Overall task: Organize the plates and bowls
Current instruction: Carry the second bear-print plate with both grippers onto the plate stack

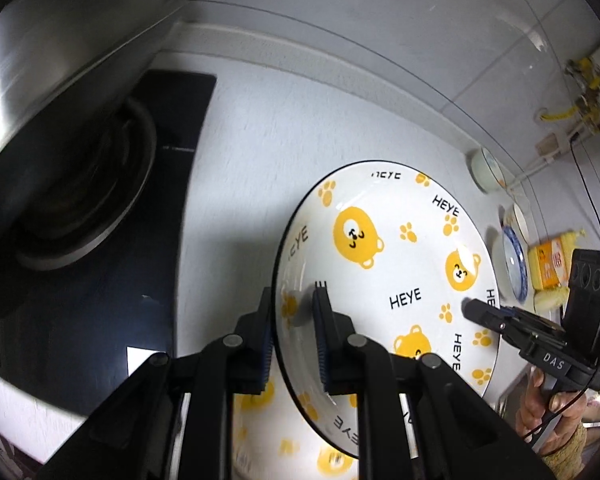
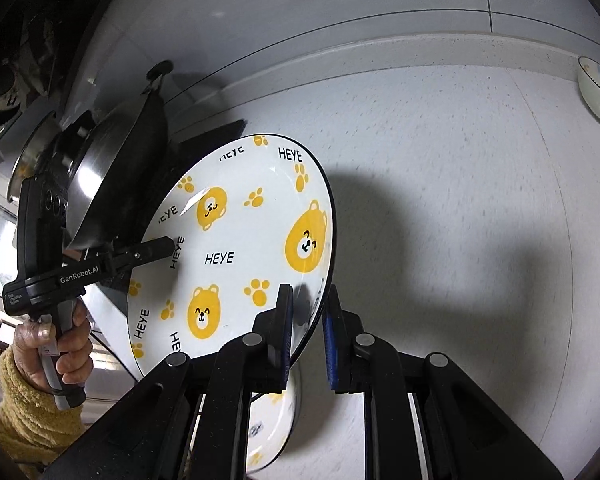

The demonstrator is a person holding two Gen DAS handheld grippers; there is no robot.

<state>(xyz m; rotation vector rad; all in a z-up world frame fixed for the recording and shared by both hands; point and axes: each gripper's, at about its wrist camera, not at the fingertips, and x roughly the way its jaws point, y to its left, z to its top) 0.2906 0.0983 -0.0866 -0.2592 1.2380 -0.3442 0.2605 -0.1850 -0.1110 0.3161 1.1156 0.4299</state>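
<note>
Across the white speckled countertop [image 2: 440, 168], biggest item first: a steel wok [image 1: 72, 52] fills the 10 o'clock corner of the left wrist view, sitting over the black glass cooktop [image 1: 180, 128] with its burner ring. Right wrist view shows the same wok at 9 o'clock, with a knobbed lid resting on it.

Bear plate [image 1: 388, 264], white with a dark rim, yellow bears, paw prints and "HEYE" lettering, is held tilted above the counter, centre frame in both views. A second plate of the same pattern [image 2: 274, 432] lies flat beneath it, partly hidden at 6 o'clock.

Left gripper [image 1: 294, 300] is clamped on the bear plate's rim at 7 o'clock of the plate, one finger behind the rim, one on the face. Right gripper [image 2: 308, 312] straddles the opposite rim; the left pad touches the face, while the blue-padded right finger looks slightly off the back, so I cannot tell whether it grips. A bare hand in a yellow fleece sleeve [image 2: 56, 340] holds the left tool's handle.

Smaller ware at 3 o'clock in the left wrist view: a blue patterned plate [image 1: 514, 264] and a white bowl [image 1: 488, 170] beyond it toward 2 o'clock, both on the counter near the wall. Just right of the blue plate sits a yellow package [image 1: 546, 264]. Small detail there is blurred.
</note>
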